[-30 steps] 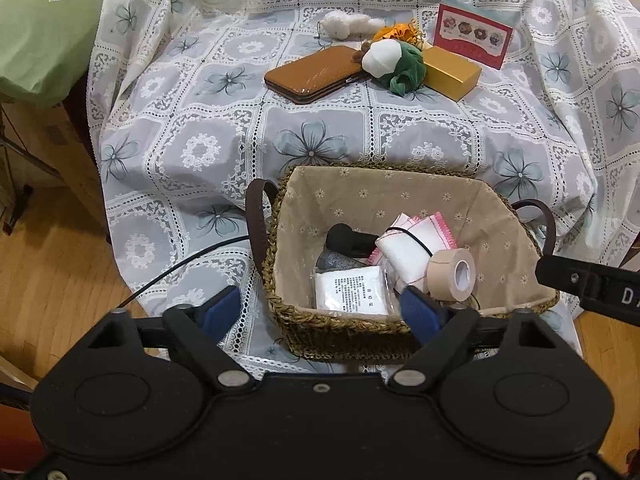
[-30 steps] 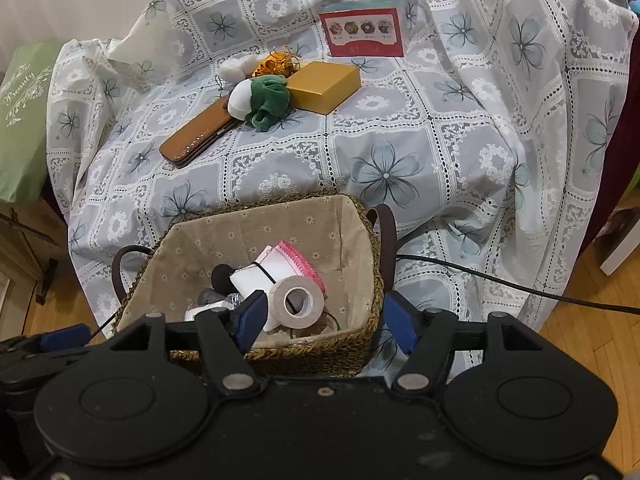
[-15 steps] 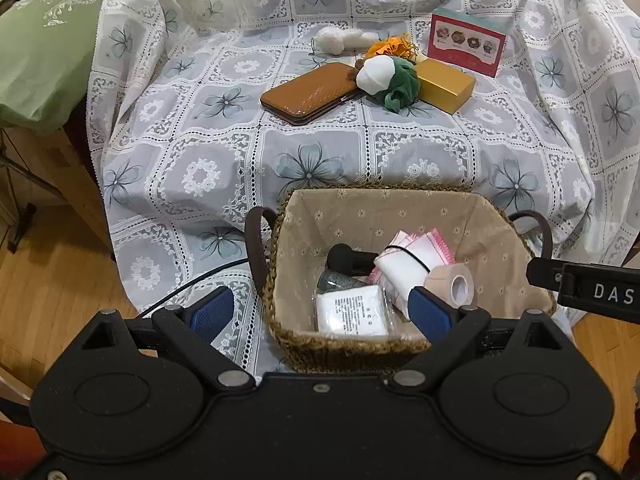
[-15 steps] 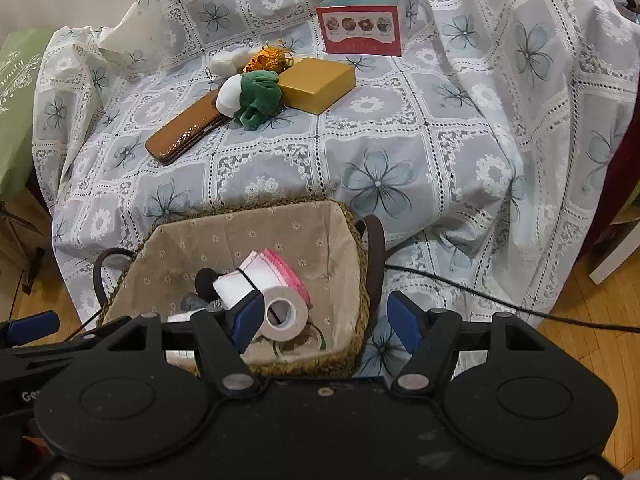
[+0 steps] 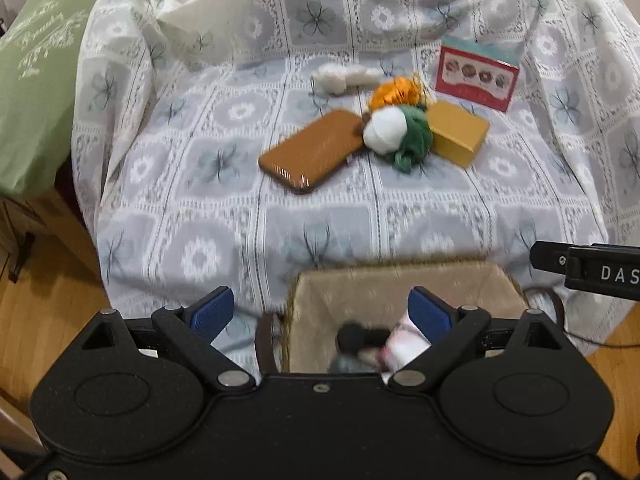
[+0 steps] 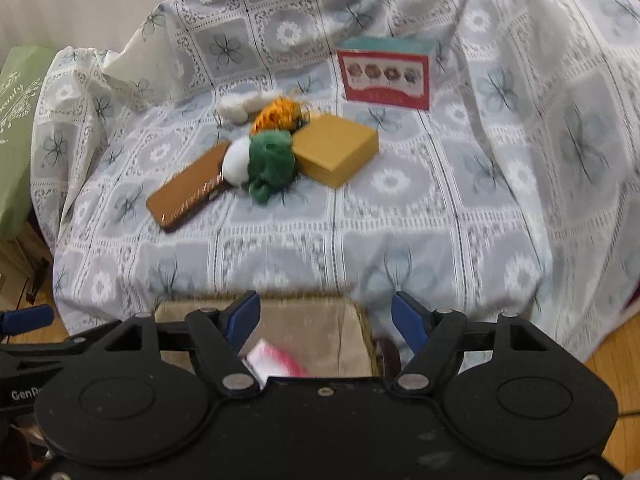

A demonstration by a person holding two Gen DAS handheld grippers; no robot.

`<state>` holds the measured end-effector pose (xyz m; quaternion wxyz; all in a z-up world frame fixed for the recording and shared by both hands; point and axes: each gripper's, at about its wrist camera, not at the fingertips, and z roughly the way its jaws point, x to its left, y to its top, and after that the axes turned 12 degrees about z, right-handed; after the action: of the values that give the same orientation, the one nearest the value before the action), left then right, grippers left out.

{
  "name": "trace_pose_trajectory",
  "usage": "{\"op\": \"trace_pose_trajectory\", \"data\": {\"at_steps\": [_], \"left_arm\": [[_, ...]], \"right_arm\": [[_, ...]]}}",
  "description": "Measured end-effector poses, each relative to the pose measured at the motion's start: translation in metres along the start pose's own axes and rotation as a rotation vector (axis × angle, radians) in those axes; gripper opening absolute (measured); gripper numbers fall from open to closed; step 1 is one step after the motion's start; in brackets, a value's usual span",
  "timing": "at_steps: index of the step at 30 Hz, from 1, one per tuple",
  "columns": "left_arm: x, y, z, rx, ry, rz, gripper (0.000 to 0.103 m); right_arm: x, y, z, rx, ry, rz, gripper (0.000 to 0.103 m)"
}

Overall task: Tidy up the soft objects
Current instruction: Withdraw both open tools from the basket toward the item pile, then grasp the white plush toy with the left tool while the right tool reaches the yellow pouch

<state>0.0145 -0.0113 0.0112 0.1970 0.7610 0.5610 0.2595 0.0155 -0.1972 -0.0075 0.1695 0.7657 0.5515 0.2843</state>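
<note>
Floral cloth (image 5: 320, 208) drapes the furniture, largest item in view; lined wicker basket (image 5: 384, 292) sits at its near edge, contents blurred; brown case (image 5: 316, 150), gold box (image 5: 458, 132) and red picture box (image 5: 476, 78) lie farther back, with the green-and-white soft toy (image 5: 400, 132) touching case and gold box; left claw (image 5: 320, 312) gapes wide, empty; right claw (image 6: 326, 318) opening, nothing between its pads.

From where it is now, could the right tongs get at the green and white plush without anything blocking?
Probably yes. The right tongs are empty, jaws opening, and only bare tablecloth lies ahead of the plush. The brown case and gold box crowd its sides.
</note>
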Motion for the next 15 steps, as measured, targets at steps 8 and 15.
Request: {"op": "trace_pose_trajectory", "data": {"at_steps": [8, 15], "left_arm": [[0.013, 0.046, 0.038, -0.028, 0.026, -0.001, 0.091], [0.029, 0.083, 0.076, -0.026, 0.047, -0.053, 0.091]], "right_arm": [[0.018, 0.049, 0.038, -0.037, 0.018, -0.039, 0.073], [0.032, 0.086, 0.077, -0.06, 0.025, -0.072, 0.074]]}}
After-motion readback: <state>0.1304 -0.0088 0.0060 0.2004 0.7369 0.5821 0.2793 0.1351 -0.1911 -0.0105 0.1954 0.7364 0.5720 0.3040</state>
